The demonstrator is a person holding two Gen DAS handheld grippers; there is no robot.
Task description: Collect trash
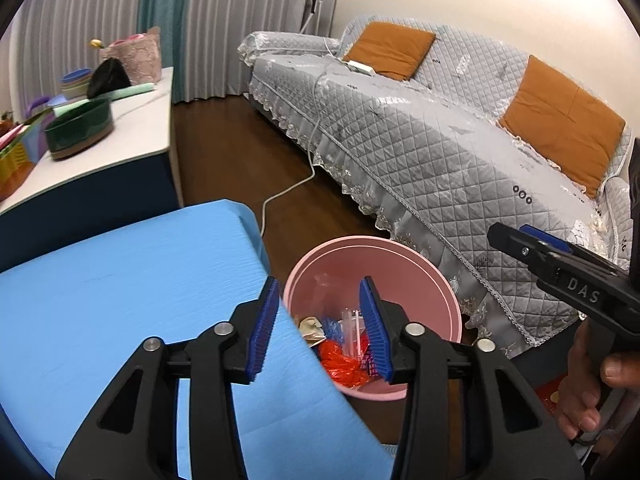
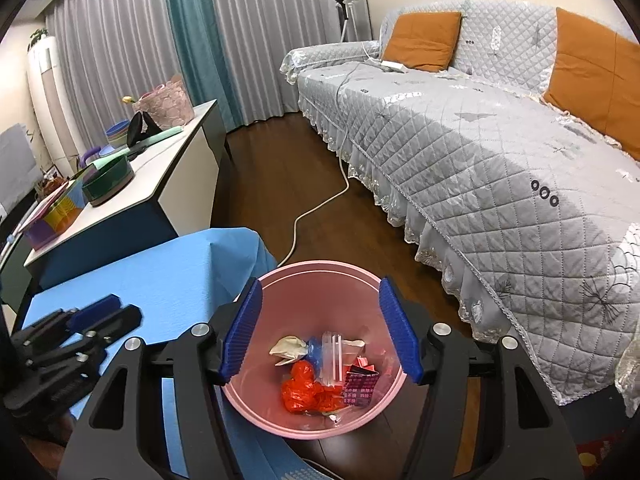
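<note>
Right hand-held gripper point(image 2: 320, 332): blue ribbed pads wide apart, nothing between them, poised directly above the round pink plastic bin point(image 2: 320, 280). Left hand-held gripper point(image 1: 318, 330): pads also apart and empty, straddling the right edge of the blue-covered table point(image 1: 120, 280) and the near rim of the bin.

Bin stands on the dark wooden floor point(image 2: 280, 184), just beside the table's right edge, between the table and the grey quilted sofa point(image 2: 500, 152). Contents at the bottom: crumpled red plastic film point(image 2: 304, 390), a beige crumpled paper wad point(image 2: 288, 350), a clear plastic piece with a blue scrap beside it point(image 2: 332, 356), and dark printed wrappers point(image 2: 362, 390).

The visible part of the blue table top carries no loose trash.

Judgement: drop-off step, at or just after release, since both grippers are empty over the bin with the trash lying inside. The task looks close to done for this table. Next move calls for lifting both grippers clear of the rim without tipping the bin, then checking the hidden near part of the table and the floor for leftovers.

Further off: a white cable point(image 2: 320, 208) trails along the floor to the sofa. A white side table point(image 2: 160, 168) carries a dark green round basin point(image 2: 108, 184). Neither looks like trash.
</note>
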